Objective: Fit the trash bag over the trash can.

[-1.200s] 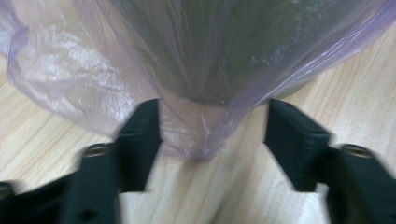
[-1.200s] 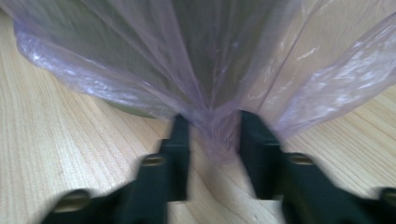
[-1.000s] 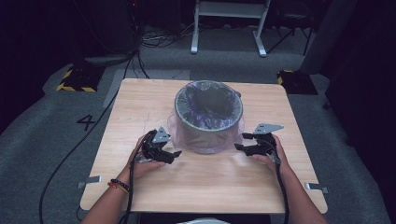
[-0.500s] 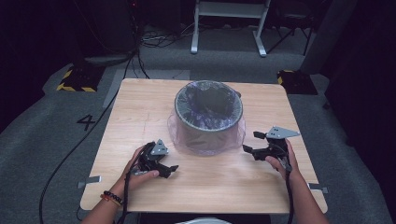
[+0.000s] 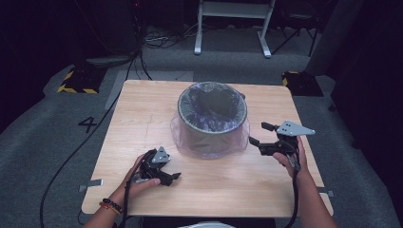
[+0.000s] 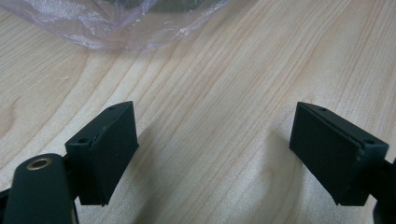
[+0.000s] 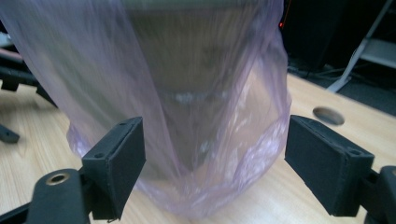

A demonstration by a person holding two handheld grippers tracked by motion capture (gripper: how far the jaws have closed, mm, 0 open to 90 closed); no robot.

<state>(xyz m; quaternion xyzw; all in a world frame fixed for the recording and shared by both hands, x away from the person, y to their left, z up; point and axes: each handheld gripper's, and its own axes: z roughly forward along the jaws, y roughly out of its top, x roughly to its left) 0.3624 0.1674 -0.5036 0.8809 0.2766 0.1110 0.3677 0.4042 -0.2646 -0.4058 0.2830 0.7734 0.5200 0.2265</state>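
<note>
Standing mid-table, bin lined with purple bag, left claw apart, right claw just widened, empty.

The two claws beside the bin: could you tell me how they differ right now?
The left claw sits low on the table, away from the bag; the right claw is raised, facing the bag on the bin. Both are open and hold nothing.

A lab or studio — grey carpet marked with a taped number, trailing floor cables, hazard-striped stand bases.
</note>
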